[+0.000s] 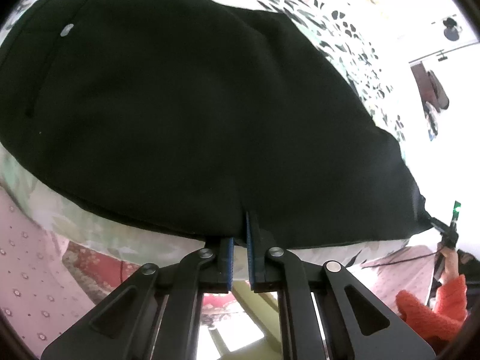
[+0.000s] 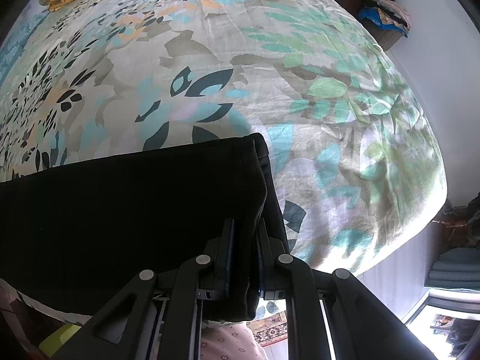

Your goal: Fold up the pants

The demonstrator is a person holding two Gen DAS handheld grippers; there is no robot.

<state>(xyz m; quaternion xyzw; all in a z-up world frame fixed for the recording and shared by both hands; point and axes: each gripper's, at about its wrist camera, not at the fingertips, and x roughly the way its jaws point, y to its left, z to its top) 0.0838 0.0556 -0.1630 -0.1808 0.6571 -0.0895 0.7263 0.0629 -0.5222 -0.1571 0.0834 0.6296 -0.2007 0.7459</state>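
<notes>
1. Black pants [image 1: 186,114] lie flat on the bed [image 2: 210,60].
2. Left gripper [image 1: 240,234] clamps their near edge; right gripper [image 2: 244,240] clamps the hem corner.
3. Soft, limp: hold by edges.

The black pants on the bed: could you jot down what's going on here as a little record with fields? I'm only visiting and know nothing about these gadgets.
garment: black pants, spread on the bed
surface: leaf-patterned bedsheet
left gripper: shut on the pants' near edge
right gripper: shut on a bunched fold near the pant-leg hem
detail: small silver button on the pants
person: orange sleeve at lower right of the left view
fold stage: cannot tell how far along
</notes>
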